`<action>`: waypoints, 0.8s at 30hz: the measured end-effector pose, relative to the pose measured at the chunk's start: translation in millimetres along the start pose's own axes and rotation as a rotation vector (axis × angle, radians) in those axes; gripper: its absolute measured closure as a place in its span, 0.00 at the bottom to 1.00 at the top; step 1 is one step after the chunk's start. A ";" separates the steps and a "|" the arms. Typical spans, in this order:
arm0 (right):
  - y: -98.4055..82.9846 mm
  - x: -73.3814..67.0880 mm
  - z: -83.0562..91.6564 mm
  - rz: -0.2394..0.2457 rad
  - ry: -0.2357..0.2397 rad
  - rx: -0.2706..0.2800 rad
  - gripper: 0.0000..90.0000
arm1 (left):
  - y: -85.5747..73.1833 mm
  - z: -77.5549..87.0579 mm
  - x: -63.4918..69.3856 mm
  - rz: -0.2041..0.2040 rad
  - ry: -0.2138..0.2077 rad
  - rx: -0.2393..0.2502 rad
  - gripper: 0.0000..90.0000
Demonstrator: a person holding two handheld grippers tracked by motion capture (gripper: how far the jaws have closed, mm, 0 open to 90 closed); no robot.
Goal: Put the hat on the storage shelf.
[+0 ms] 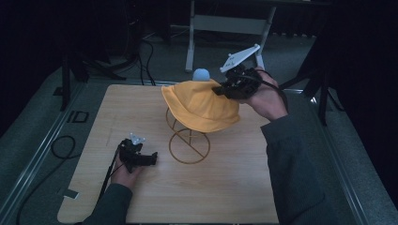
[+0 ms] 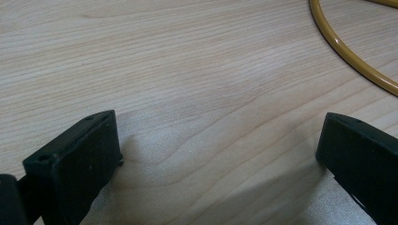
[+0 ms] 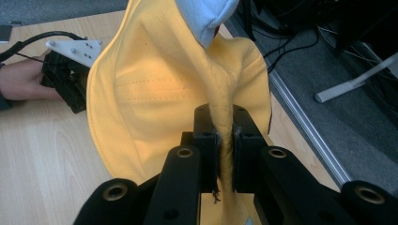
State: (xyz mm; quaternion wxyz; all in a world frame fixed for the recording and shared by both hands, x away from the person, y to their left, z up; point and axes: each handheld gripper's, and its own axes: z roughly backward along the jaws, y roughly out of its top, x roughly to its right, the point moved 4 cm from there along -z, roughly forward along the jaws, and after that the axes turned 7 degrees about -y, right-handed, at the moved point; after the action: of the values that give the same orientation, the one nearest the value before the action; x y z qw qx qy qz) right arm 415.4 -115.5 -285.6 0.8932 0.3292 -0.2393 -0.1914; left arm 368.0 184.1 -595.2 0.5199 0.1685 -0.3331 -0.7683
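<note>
Right tongs [image 3: 224,140] pinch the yellow hat's [image 1: 202,105] brim over the wire stand [image 1: 188,145] — best lowered squarely so its crown seats; left tongs [image 2: 220,154] gape wide, idle on the worktop [image 1: 234,187].

Lab, dark curtains, floor cables [image 1: 141,56]
</note>
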 end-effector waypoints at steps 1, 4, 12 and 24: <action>1.6 -1.0 -1.6 0.002 0.000 -0.001 0.93 | 0.0 0.0 0.0 0.001 0.000 0.000 0.00; 6.3 -4.7 -7.5 0.013 0.007 -0.009 0.92 | 0.0 0.0 0.0 0.001 0.000 0.000 0.00; 21.1 -14.5 -20.9 0.035 0.016 -0.019 0.91 | 0.0 0.2 0.1 0.000 -0.003 -0.002 0.00; 39.3 -34.6 -43.5 0.090 0.040 -0.043 0.87 | -0.1 0.1 0.8 -0.004 -0.006 -0.003 0.00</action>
State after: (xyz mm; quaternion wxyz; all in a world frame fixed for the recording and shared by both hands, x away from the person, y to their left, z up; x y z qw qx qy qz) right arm 418.7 -48.8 -298.4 0.9123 0.3027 -0.2318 -0.1493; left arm 367.5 183.4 -595.1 0.5179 0.1663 -0.3333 -0.7701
